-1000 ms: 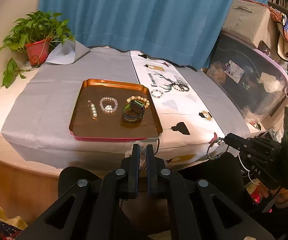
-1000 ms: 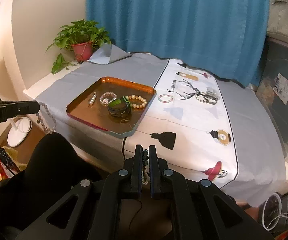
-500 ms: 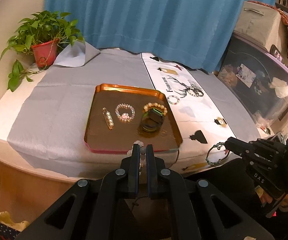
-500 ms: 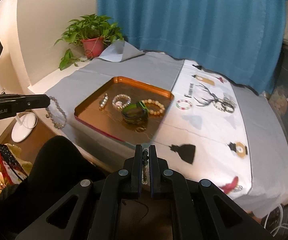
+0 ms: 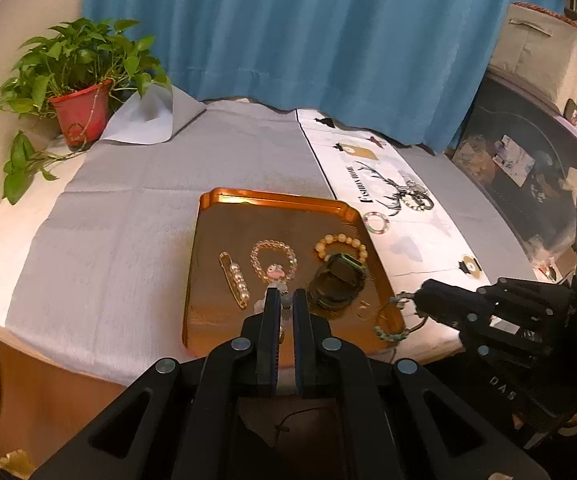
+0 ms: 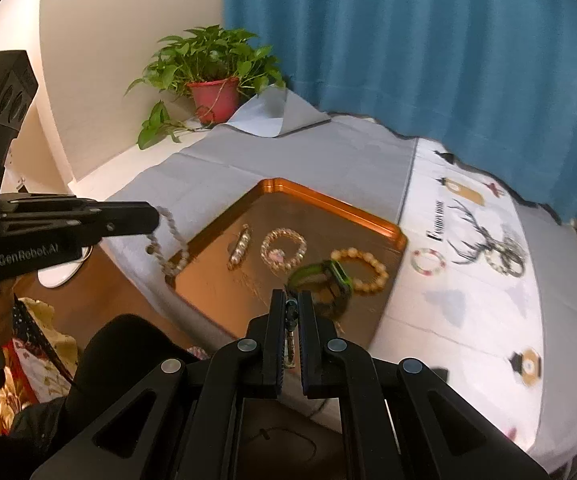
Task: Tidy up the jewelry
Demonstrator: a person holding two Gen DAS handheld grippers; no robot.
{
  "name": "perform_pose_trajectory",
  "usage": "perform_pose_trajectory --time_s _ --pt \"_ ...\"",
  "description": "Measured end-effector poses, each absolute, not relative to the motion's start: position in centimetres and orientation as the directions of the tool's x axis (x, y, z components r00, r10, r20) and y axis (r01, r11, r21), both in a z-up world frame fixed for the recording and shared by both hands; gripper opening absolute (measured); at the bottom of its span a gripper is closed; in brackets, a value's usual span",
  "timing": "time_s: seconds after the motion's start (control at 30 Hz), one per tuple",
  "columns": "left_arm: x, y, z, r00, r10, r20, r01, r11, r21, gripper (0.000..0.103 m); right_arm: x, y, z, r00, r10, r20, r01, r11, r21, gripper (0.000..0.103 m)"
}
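Bracelets hang clamped in both my grippers: pale beaded bracelet [image 6: 168, 240] in left gripper [image 5: 286, 300], green beaded bracelet [image 5: 392, 318] in right gripper [image 6: 291, 304], now nearer, over the tray [image 5: 272, 200].

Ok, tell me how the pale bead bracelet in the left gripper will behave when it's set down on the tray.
The pale bead bracelet hangs as a drooping loop from the left gripper, so it is probably floppy and will likely pool rather than hold a ring shape. Its beads look round, so it may slide somewhat on the glossy tray.
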State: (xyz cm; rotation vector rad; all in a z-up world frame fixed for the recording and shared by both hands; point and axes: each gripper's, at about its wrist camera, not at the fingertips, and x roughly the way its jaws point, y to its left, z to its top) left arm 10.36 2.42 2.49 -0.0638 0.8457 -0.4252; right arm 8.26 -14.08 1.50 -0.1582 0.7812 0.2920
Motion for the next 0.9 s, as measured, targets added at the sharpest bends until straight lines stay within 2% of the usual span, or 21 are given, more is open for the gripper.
perform_pose_trajectory --time_s 0.4,0.43,0.5,0.53,0.57,0.6,0.63,0.9 --pt "15.7 1.5 -1.5 0.52 -0.381 -0.764 0.336 0.914 -0.227 0.004 14.4 -11.2 -2.4 0.616 0.263 -0.742 -0.375 0.927 0.016 0.006" --pt "16.0 1.4 -1.7 0.512 -0.379 -0.771 0.337 0.914 -0.225 0.006 14.7 -11.2 -2.7 0.613 0.26 -0.746 -0.373 0.928 0.016 0.008" --pt "16.7 1.0 -2.8 0.483 -0.346 -0.804 0.33 0.923 -0.199 0.03 15.2 -11.3 -3.5 0.606 0.228 -0.762 -0.357 0.934 -0.005 0.015" --pt "17.0 0.9 -3.3 0.479 -0.301 -0.825 0.304 0.938 -0.165 0.066 15.4 -11.4 -4.1 0.6 0.194 -0.776 -0.338 0.941 -0.026 0.035" --pt "17.0 1.1 -3.6 0.492 -0.255 -0.832 0.27 0.954 -0.132 0.087 15.4 -11.6 -4.2 0.598 0.182 -0.781 -0.328 0.944 -0.031 0.063" --pt "16.7 1.5 -3.8 0.526 -0.219 -0.822 0.234 0.966 -0.108 0.087 15.1 -12.0 -4.4 0.601 0.167 -0.782 -0.313 0.949 -0.038 0.072" --pt "16.4 1.8 -3.8 0.543 -0.207 -0.814 0.219 0.971 -0.1 0.087 14.6 -12.4 -4.5 0.606 0.159 -0.779 -0.307 0.951 -0.045 0.076" --pt "10.4 3.5 -4.6 0.503 -0.197 -0.841 0.15 0.979 -0.14 0.087 9.1 -14.9 -5.1 0.561 0.116 -0.82 -0.261 0.964 -0.042 0.076"
